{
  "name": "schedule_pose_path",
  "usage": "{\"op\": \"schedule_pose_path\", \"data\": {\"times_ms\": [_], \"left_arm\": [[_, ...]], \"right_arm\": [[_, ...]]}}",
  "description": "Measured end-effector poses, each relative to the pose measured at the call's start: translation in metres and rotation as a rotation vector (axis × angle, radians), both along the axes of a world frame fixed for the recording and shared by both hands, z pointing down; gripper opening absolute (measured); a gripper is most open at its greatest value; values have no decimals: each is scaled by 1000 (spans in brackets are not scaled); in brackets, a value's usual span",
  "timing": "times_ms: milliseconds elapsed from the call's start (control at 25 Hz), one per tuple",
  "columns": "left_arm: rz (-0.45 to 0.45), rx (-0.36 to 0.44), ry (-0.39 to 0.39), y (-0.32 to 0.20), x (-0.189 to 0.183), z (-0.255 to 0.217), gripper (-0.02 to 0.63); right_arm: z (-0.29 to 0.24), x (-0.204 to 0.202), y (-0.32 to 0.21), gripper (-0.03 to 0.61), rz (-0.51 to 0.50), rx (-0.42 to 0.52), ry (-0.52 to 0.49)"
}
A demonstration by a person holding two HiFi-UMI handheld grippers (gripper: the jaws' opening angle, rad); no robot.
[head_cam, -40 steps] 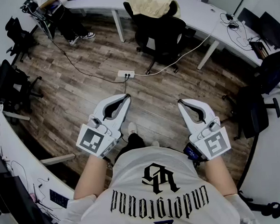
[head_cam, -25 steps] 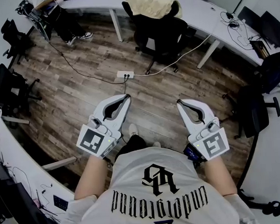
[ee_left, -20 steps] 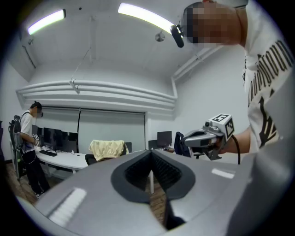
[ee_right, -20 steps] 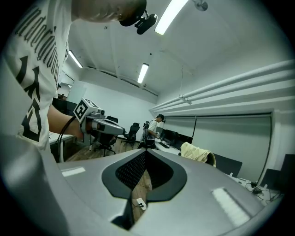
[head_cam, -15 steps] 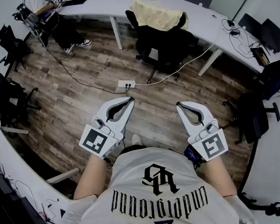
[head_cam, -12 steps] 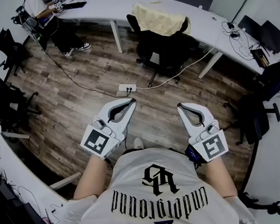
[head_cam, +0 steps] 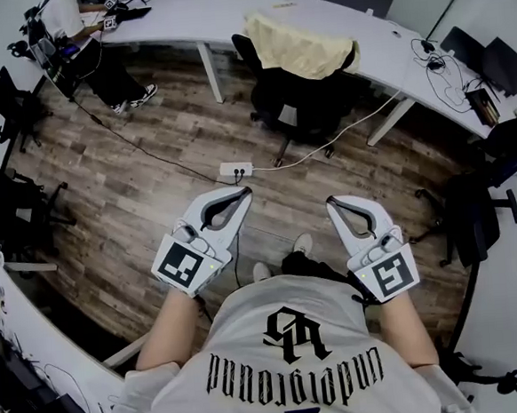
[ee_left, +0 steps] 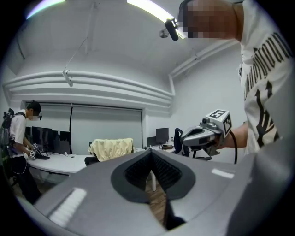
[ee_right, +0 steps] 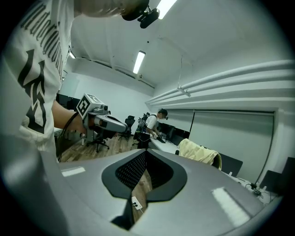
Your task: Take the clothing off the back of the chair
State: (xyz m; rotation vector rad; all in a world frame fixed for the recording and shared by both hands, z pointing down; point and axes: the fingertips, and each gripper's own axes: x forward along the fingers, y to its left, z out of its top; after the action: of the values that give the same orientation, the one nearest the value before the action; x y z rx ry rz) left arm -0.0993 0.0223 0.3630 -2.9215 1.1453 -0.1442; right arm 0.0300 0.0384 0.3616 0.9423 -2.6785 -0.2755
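- Pointing forward side by side at lower centre, the left gripper (head_cam: pixel 238 194) and right gripper (head_cam: pixel 333 206) are both clenched and empty.
- Soft cream clothing (head_cam: pixel 299 46) drapes over the black chair (head_cam: pixel 313 103) at top centre.

Bright, even light — fisheye-warped edges

- Chair (head_cam: pixel 299 100): top of the backrest hidden under the pale yellow clothing (head_cam: pixel 304 46).
- Person (head_cam: pixel 95 58) at the desk's (head_cam: pixel 225 8) far left end: head cut off by the head view's top edge.
- Small items and cables (head_cam: pixel 429 50) at the desk's right end: too small to identify.
- Monitors (head_cam: pixel 487 54) past the desk's right corner: partly cut by the right edge.
- Wearer's shoes (head_cam: pixel 302 243): partly hidden beneath the torso.
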Motion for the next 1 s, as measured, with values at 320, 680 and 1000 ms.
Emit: {"op": "schedule_pose_path", "data": {"times_ms": [320, 680, 1000], "left_arm": [[-29, 5, -28, -66, 22, -2, 49], [-84, 18, -63, -156, 57, -3, 51], [-82, 29, -109, -203, 86, -2, 51]], "right_arm": [[3, 27, -74, 6, -23, 3, -23], [-6, 72, -166, 8, -52, 19, -25], [-9, 96, -217, 8, -67, 26, -43]]}}
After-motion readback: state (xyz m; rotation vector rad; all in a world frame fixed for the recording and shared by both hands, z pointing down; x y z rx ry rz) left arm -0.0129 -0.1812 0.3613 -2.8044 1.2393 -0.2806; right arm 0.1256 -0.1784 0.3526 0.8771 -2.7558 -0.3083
